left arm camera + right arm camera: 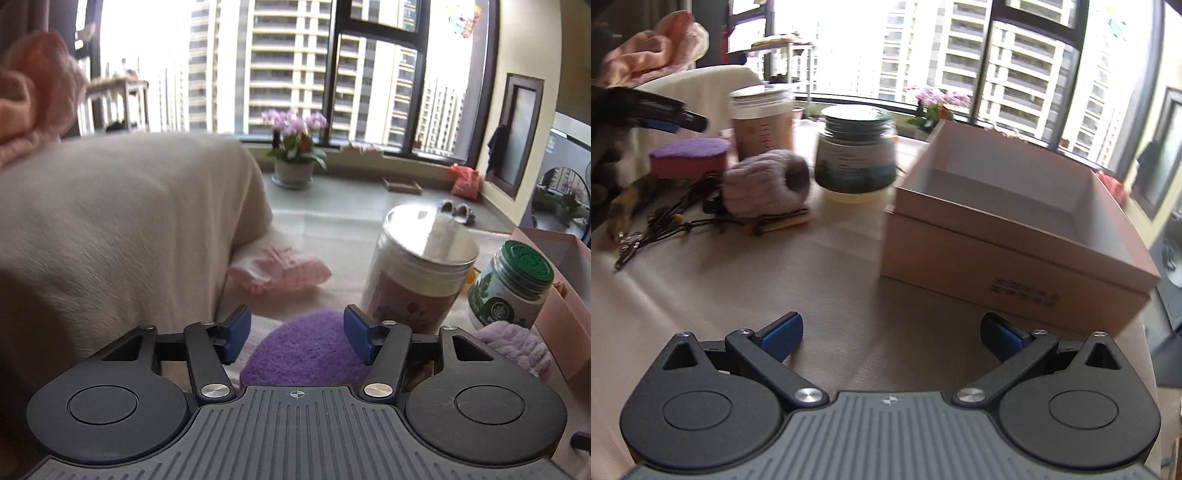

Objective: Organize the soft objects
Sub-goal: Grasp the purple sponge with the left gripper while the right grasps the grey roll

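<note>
Left wrist view had the left gripper (295, 334) right over the purple sponge (306, 350), jaws apart and straddling it — nearer arm by far — while the right gripper (892, 334) sat wide apart beside the pink box (1015, 258).

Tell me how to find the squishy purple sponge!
Start at the big pink box on the table. Go left past the green-lidded jar and the fuzzy lilac sock. The sponge is flat, purple on top and pink below, unlike the fluffy sock.
</note>
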Demonstrator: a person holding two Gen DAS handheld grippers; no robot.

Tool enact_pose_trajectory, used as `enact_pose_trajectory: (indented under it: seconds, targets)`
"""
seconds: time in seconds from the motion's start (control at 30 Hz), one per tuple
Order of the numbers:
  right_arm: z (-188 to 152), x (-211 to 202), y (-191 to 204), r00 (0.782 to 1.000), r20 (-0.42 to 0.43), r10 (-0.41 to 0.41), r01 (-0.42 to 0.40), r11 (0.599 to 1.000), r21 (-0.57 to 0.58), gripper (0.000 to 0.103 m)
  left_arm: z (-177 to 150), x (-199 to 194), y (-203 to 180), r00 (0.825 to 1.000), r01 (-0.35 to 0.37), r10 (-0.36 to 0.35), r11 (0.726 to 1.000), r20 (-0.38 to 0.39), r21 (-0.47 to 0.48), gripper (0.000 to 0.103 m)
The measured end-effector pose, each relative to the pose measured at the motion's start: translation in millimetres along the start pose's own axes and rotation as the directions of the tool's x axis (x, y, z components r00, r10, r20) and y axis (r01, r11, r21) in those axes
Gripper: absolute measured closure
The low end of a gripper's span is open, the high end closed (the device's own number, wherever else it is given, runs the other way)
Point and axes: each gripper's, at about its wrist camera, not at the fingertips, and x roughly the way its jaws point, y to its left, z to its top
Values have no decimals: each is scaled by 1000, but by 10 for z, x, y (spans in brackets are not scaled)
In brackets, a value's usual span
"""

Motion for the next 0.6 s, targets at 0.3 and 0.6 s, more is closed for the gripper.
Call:
enact_pose_trajectory:
  seconds: [0.3,0.6]
  targets:
    - [222,21,304,999,37,9,-7,998,-67,1,-262,-153,-104,988,151,-149,987,-34,61,31]
    - [756,68,710,988,120,99,-81,986,-146,4,-492,-228,-158,983,166,-148,968,-110,188,31]
